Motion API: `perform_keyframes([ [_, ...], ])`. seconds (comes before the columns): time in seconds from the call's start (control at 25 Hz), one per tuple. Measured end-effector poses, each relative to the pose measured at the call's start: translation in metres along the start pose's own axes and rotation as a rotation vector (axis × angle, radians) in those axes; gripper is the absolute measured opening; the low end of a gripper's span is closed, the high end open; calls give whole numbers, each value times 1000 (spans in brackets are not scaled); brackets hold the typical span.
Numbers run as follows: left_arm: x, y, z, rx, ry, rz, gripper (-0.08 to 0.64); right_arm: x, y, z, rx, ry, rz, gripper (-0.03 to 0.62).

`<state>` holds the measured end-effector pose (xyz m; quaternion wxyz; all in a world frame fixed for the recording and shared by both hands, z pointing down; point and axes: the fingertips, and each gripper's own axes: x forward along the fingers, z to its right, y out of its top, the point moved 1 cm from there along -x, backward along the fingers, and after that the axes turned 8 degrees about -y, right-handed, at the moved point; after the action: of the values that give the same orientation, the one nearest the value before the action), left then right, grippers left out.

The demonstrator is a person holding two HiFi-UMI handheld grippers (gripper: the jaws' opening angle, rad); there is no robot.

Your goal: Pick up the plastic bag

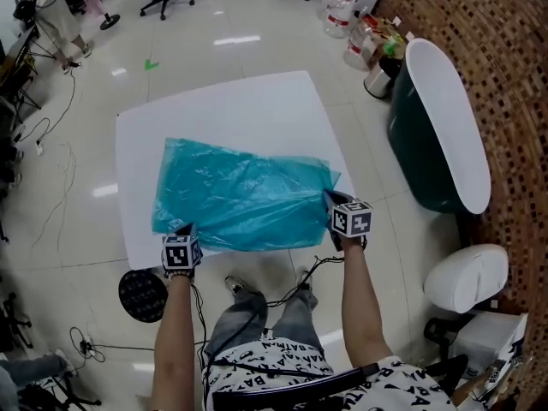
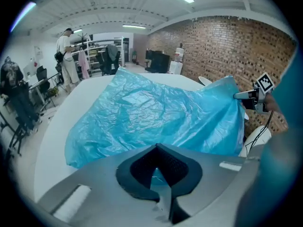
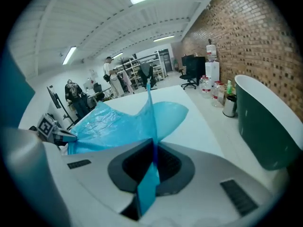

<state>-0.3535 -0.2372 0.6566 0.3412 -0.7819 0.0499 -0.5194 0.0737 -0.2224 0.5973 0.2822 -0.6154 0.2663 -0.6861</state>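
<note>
Our right gripper pinches a corner of the bag between closed jaws. Our left gripper seems clamped on the other near corner. The bag spreads ahead of both.

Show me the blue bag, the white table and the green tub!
blue plastic bag [image 1: 240, 195], head view, middle of its crinkled sheet
white table [image 1: 248, 101], head view, bare top beyond the bag
green tub [image 1: 407, 144], head view, its dark outer wall

You hold both forearms out ahead of you, spread apart. Your left gripper has its jaws pressed together on a fold of the plastic bag. Your right gripper, reaching a little further forward, pinches the film edge between closed jaws.
</note>
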Motion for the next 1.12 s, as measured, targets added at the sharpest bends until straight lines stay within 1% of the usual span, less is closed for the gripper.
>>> perform_keyframes([
  [0.12, -6, -7, 1, -81, 25, 40, 5, 35, 38, -6, -98, -28, -4, 0],
  [0.24, -7, -10, 5, -136, 37, 64, 5, 64, 73, -14, -185, -62, -1, 0],
  [0.32, -7, -11, 8, -161, 33, 71, 5, 81, 86, -17, -219, -84, -10, 0],
  [0.44, -5, -11, 10, -183, 29, 83, 5, 102, 89, -14, -245, -129, -50, 1],
  [0.52, -5, -10, 9, -191, 30, 89, 5, 111, 85, -10, -254, -153, -88, 38],
  [0.56, -5, -9, 8, -193, 30, 91, 5, 113, 83, -8, -254, -160, -99, 44],
  [0.6, -5, -8, 7, -193, 30, 92, 5, 114, 82, -8, -247, -163, -103, 64],
  [0.64, -5, -9, 6, -194, 31, 91, 5, 113, 82, -8, -233, -165, -100, 186],
  [0.68, -5, -9, 4, -194, 32, 90, 5, 111, 83, -6, -216, -170, -91, 259],
  [0.8, -4, -9, 3, -203, 38, 91, 5, 96, 95, 0, -193, -195, -27, 259],
  [0.88, -9, -3, 3, -216, 42, 121, 5, 80, 109, 0, -187, -181, 34, 259],
  [0.96, -21, 7, 7, -230, 40, 173, 5, 60, 122, -4, -173, -143, 98, 259],
  [1.08, -50, 28, 20, -258, 13, 275, 5, 24, 129, -18, -143, -42, 169, 258],
  [1.12, -62, 36, 27, -263, 4, 315, 5, 11, 129, -25, -147, -9, 184, 245],
])
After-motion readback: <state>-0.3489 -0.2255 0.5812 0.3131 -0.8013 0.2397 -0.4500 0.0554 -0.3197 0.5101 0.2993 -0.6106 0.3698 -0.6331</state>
